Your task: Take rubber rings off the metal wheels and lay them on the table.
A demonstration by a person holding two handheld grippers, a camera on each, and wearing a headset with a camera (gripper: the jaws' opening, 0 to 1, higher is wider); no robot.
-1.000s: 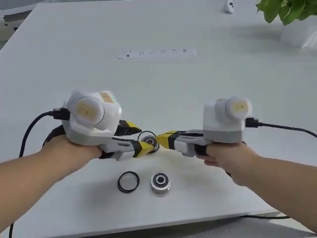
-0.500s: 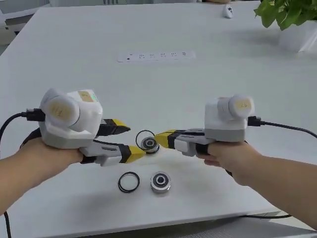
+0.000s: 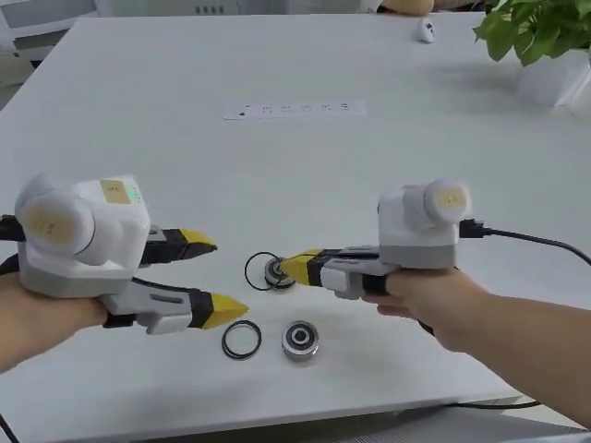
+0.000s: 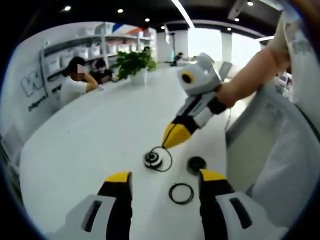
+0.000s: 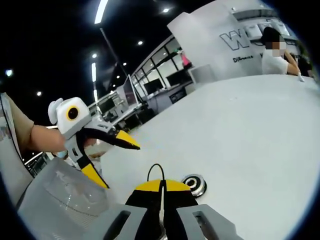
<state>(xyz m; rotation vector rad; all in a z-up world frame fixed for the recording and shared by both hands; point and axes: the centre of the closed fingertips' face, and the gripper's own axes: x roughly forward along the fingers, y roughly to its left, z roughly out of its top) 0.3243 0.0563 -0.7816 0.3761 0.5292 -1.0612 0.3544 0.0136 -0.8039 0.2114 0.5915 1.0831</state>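
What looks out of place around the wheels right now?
Nothing damaged or spilled. One rubber ring is pinched in the shut right gripper close by a metal wheel; another ring lies flat beside the second wheel.

A black loose ring (image 3: 223, 340) lies flat on the counter (image 3: 369, 166), just beside a bare metal wheel (image 3: 300, 338). Behind them a second wheel (image 3: 276, 274) lies flat, with the thin second ring (image 3: 247, 270) looped loosely around it and pinched by the right gripper (image 3: 286, 268).
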